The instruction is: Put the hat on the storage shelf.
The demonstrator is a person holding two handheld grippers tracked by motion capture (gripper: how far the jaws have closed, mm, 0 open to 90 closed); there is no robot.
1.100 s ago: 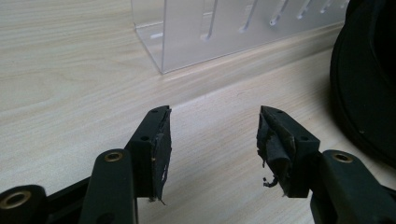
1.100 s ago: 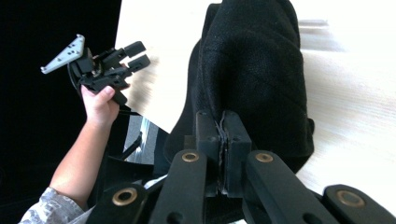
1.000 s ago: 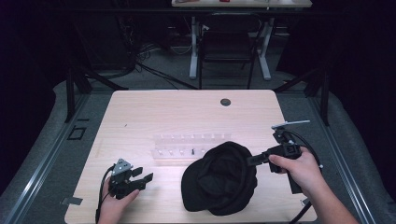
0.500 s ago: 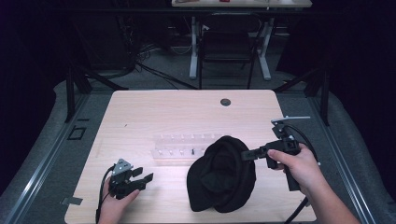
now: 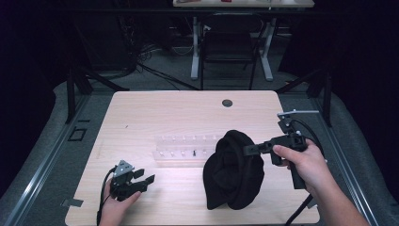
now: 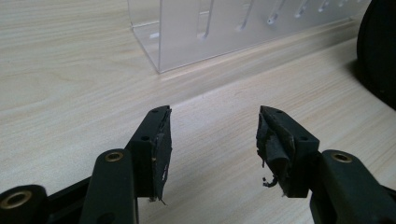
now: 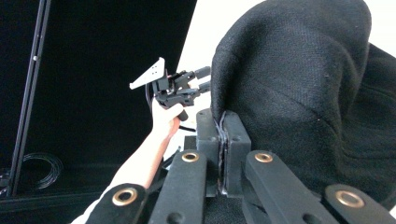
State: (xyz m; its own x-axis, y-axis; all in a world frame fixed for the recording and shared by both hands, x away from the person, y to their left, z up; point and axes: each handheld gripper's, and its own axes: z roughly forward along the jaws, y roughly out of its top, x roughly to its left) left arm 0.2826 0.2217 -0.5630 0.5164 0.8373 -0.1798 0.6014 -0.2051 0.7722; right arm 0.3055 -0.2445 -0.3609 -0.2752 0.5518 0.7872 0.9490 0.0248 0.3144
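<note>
Mid-lift: right gripper (image 5: 250, 149) clamped tight on the hat (image 5: 233, 172), hem dragging on the desk (image 5: 155, 113). Left gripper (image 5: 142, 178) parked open, empty. Probably needed more height next.

black hat (image 6: 379, 51) cut off at right edge, clear rack (image 6: 243, 28) top cropped, small dark item in rack (image 5: 194, 152) too tiny to ID

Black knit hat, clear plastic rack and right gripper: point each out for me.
Black knit hat (image 5: 233, 174), high view, middle of its crown.
Clear plastic rack (image 5: 181, 151), high view, its front wall.
Right gripper (image 5: 248, 149), high view, tips pinching the hat's edge.
</note>
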